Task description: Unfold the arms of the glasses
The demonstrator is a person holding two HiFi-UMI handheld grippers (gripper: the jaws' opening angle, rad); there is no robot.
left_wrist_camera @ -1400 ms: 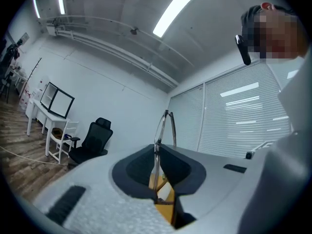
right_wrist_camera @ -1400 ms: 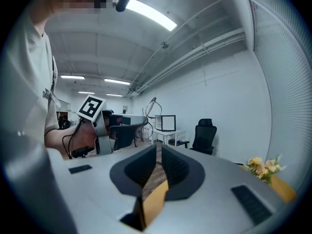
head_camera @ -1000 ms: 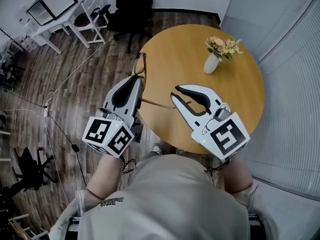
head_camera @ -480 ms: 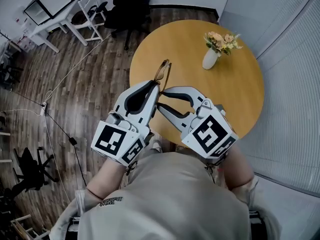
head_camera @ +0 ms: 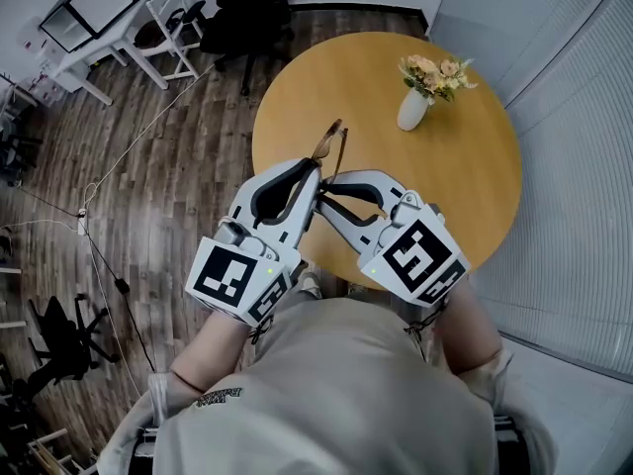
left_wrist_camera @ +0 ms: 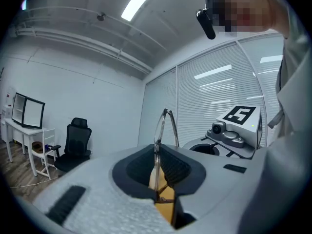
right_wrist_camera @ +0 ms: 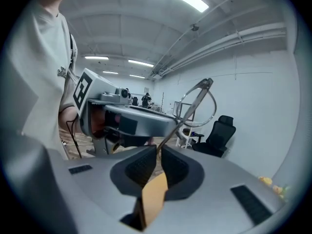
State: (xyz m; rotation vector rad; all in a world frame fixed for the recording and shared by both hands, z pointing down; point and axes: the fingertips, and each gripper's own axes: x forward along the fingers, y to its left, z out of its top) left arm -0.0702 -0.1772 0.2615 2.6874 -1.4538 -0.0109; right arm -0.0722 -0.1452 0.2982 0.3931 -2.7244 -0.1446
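A pair of thin metal-framed glasses (head_camera: 332, 144) is held in the air over the near left rim of the round wooden table (head_camera: 445, 196). My left gripper (head_camera: 313, 173) is shut on the frame; in the left gripper view the glasses (left_wrist_camera: 161, 125) stand edge-on, straight up out of that gripper (left_wrist_camera: 157, 152). My right gripper (head_camera: 322, 190) sits tip to tip with the left one. In the right gripper view it (right_wrist_camera: 158, 149) is shut on one thin arm of the glasses (right_wrist_camera: 196, 101), which slants up to the round lens rim.
A white vase of flowers (head_camera: 414, 107) stands on the far side of the table. Beyond the table are a black office chair (head_camera: 242, 13) and a white desk (head_camera: 104, 38) on the wood floor. Cables (head_camera: 109, 255) trail across the floor at the left.
The two grippers have drawn together: the left one carried the glasses to the right over the table's edge, and the right one swung left and down until its tips met the left one's.
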